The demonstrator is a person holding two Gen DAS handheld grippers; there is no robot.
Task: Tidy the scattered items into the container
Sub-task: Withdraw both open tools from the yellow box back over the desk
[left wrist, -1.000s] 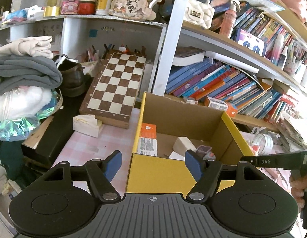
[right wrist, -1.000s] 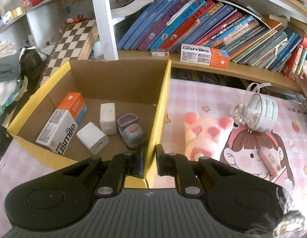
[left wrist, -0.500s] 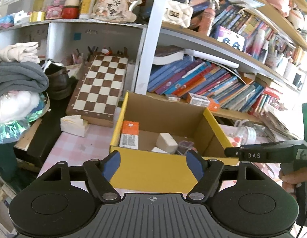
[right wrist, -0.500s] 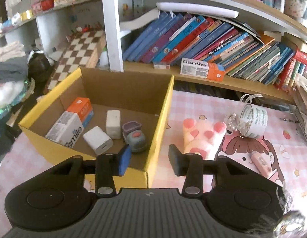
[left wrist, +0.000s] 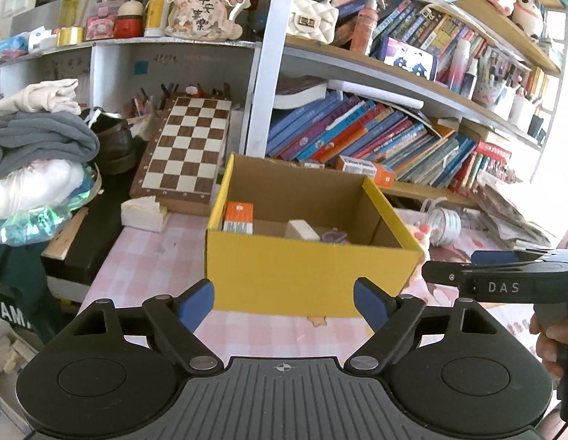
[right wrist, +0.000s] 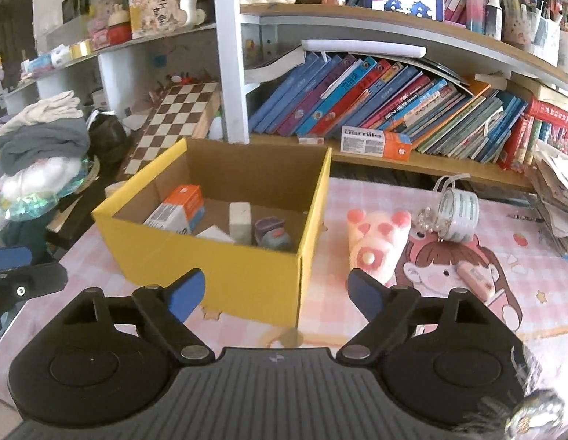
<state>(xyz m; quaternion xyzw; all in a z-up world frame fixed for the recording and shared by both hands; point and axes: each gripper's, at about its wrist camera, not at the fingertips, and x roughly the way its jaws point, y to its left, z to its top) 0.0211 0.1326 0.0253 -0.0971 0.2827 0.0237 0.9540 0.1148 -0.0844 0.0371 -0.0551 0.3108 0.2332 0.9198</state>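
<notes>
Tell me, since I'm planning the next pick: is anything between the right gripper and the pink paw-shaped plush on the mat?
Nothing visible. The right gripper is open, and the pink paw plush lies in the open ahead to its right, beside the yellow box, not behind it.

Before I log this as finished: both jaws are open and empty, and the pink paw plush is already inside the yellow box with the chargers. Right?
Not quite. The pink paw plush is not inside; it lies on the mat just right of the yellow box, as the right wrist view shows. Both jaws are open and empty.
</notes>
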